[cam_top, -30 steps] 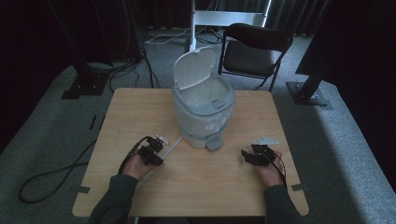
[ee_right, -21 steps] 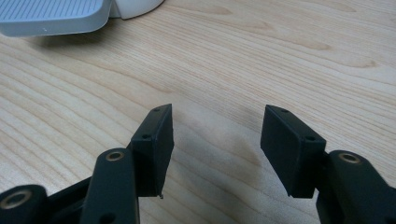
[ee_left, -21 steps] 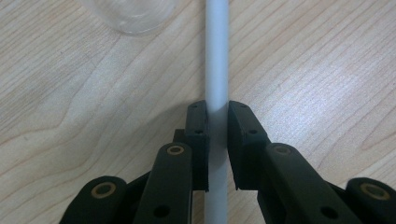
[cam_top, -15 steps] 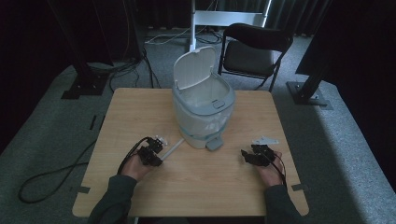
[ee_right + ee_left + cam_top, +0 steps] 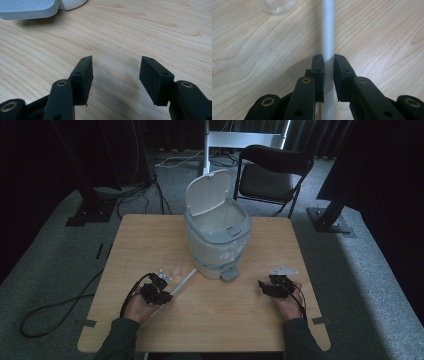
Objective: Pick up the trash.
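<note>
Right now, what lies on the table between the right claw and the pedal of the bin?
Only bare wood: the right gripper view shows nothing between the open right claw and the pedal.

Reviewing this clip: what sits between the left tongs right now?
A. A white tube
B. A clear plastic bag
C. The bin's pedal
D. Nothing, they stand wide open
A. In the left gripper view the left tongs have both pads pressed against the white tube, which lies along the wooden table.
</note>
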The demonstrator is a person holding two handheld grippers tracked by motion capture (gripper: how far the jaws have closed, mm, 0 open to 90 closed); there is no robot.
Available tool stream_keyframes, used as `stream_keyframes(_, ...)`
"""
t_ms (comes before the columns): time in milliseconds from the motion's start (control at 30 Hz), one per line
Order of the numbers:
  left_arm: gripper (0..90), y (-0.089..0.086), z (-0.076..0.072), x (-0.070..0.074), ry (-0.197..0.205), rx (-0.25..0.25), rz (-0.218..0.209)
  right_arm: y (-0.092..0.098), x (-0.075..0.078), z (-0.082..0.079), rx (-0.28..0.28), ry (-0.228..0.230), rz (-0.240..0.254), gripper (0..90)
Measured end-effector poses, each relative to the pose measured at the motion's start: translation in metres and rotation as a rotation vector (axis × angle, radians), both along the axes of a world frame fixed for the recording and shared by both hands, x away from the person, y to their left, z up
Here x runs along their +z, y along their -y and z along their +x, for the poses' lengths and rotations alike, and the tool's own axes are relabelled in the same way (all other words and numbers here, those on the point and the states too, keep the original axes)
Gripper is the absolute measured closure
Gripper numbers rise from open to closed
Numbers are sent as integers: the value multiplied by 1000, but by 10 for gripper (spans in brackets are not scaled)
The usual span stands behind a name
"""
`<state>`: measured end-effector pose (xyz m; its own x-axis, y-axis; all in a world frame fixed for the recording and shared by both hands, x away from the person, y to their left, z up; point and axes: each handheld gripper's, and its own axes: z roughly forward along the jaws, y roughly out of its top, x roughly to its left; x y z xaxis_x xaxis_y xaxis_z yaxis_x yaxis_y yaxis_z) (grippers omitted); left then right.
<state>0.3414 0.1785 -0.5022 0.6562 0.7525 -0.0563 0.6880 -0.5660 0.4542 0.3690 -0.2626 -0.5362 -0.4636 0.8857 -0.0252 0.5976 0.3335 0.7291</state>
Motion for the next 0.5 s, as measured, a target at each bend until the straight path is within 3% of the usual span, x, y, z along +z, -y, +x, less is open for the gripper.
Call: stream_keyframes(500, 794, -12, -10, 15, 86, -32, -96, 1, -2, 1, -4, -8, 0, 437)
